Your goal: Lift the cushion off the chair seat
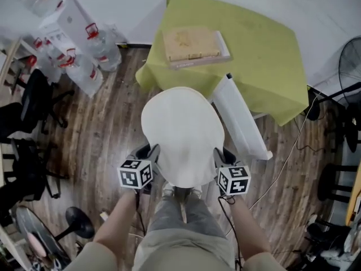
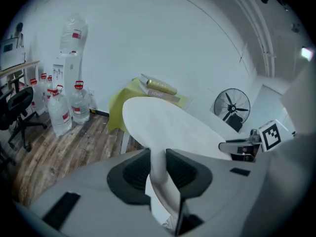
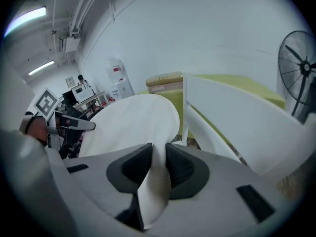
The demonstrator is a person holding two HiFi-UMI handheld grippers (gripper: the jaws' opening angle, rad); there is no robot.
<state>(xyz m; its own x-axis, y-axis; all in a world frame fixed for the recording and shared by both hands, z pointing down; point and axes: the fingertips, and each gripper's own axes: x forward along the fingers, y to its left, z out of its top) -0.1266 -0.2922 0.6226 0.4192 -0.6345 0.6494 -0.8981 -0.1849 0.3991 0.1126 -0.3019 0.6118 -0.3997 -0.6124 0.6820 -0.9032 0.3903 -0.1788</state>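
White cushion held up by two grippers, centre of the head view

The cushion (image 1: pixel 181 134) is a smooth, matte white pad, rounded like a wide oval and thin at its rim. It fills the middle of the frame, above the brown plank floor (image 1: pixel 101 134). The left gripper (image 2: pixel 158 167) is clenched on its lower-left edge and the right gripper (image 3: pixel 159 164) on its lower-right edge, and the soft rim folds between each pair of ribbed black pads. Two marker cubes show, one per gripper. Just right of the cushion stands a flat white panel (image 1: pixel 242 123). Beyond it, top centre, a table draped in yellow-green cloth (image 1: pixel 265 49) bears one flat tan box (image 1: pixel 192 44). At least three clear water jugs (image 1: pixel 84 72) with red handles cluster upper left.
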